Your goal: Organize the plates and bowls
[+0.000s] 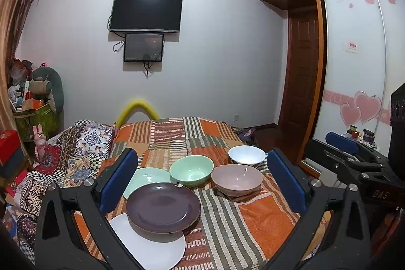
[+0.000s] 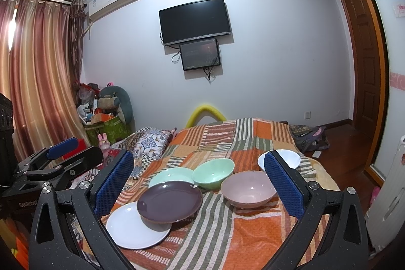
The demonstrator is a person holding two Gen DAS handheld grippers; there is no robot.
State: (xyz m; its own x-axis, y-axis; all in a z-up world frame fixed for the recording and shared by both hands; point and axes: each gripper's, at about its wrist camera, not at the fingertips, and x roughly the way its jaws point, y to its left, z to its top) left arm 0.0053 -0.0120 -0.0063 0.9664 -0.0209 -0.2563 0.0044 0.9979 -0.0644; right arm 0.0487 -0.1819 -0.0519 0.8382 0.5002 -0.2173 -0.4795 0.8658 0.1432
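Note:
On the patchwork bedspread (image 1: 227, 219) lie three plates: a white plate (image 1: 152, 247) nearest, a dark purple plate (image 1: 163, 206) overlapping it, and a pale green plate (image 1: 145, 177) behind. Beyond stand a green bowl (image 1: 191, 170), a pink bowl (image 1: 236, 179) and a white bowl (image 1: 246, 154). The right wrist view shows the same white plate (image 2: 134, 225), purple plate (image 2: 169, 201), green bowl (image 2: 213, 172) and pink bowl (image 2: 249, 187). My left gripper (image 1: 202, 181) and right gripper (image 2: 200, 181) hover open above the dishes, holding nothing.
A patterned quilt (image 1: 83, 143) is bunched at the bed's left side. Boxes and soft toys (image 1: 38, 103) crowd the left corner. A wardrobe (image 1: 354, 55) and door stand right. The other gripper (image 1: 354, 158) shows at the right edge.

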